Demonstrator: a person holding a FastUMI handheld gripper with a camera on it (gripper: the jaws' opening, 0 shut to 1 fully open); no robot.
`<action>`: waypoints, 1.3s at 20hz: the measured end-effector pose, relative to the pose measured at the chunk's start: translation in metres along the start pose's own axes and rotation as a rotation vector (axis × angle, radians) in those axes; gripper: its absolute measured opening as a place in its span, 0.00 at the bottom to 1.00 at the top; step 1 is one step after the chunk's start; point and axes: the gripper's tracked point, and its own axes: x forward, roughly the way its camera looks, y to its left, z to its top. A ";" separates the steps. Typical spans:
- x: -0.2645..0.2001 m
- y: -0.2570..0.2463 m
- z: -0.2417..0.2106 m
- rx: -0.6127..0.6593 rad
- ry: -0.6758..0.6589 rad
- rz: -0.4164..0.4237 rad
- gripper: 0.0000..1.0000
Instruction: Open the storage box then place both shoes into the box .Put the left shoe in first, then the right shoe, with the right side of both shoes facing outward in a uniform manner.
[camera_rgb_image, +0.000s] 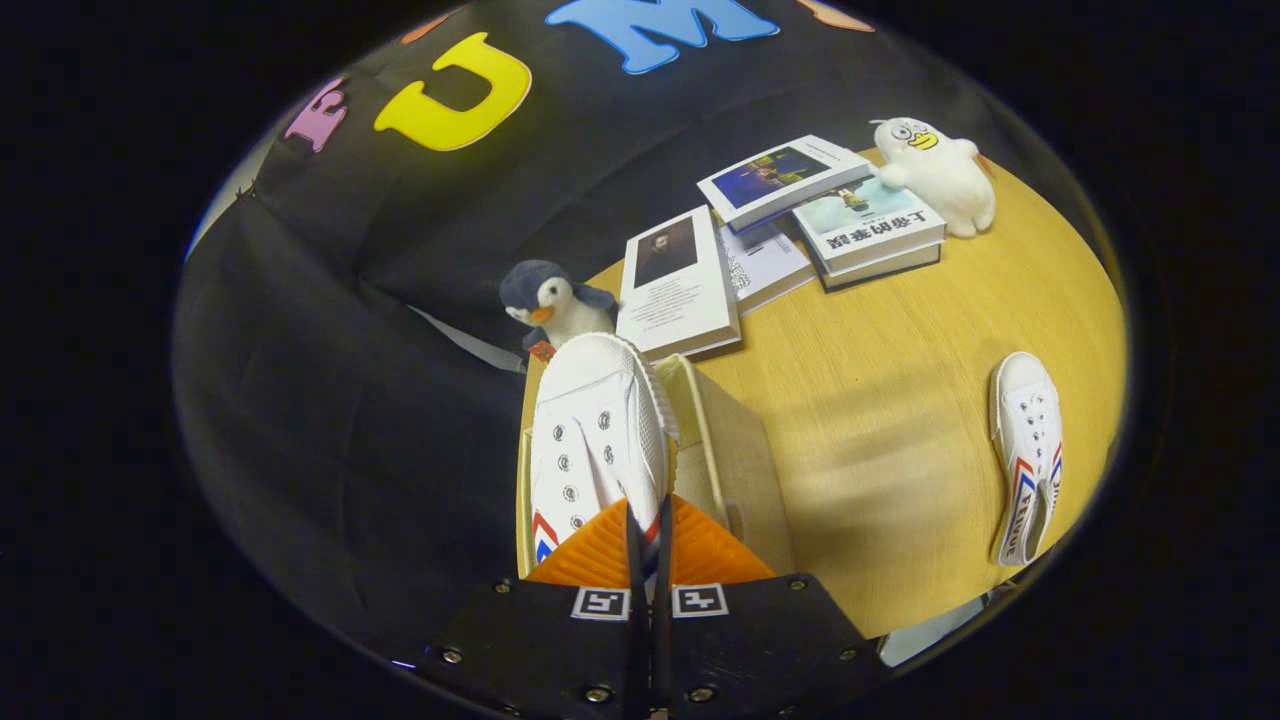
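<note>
Currently the gripper (648, 530) is pinching the heel side of one white shoe (598, 440), fingers nearly together, holding it over the open storage box (735, 470) at the table's (900, 400) near left. Second white shoe (1027, 455) is lying far right. Books (680, 285), penguin toy (552, 300) and duck toy (940, 170) are sitting beyond.

The loose shoe (1025, 455) near the table's (880, 420) right edge bears a row of dark capital letters along its side, beside red and blue stripes; the word is too warped to spell surely. At the table's far edge, a thick book (868, 232) shows large Chinese characters, upside down from here. The book (678, 285) by the left edge carries fine print, illegible. The gripper (648, 520), its fingers pinching the held shoe (598, 430), wears two square coded tags (601, 603).
</note>
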 end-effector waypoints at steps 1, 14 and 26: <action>0.007 0.005 -0.005 -0.008 0.010 -0.003 0.01; 0.075 0.015 -0.056 -0.088 0.092 -0.107 0.01; 0.116 0.005 -0.098 -0.109 0.216 -0.172 0.01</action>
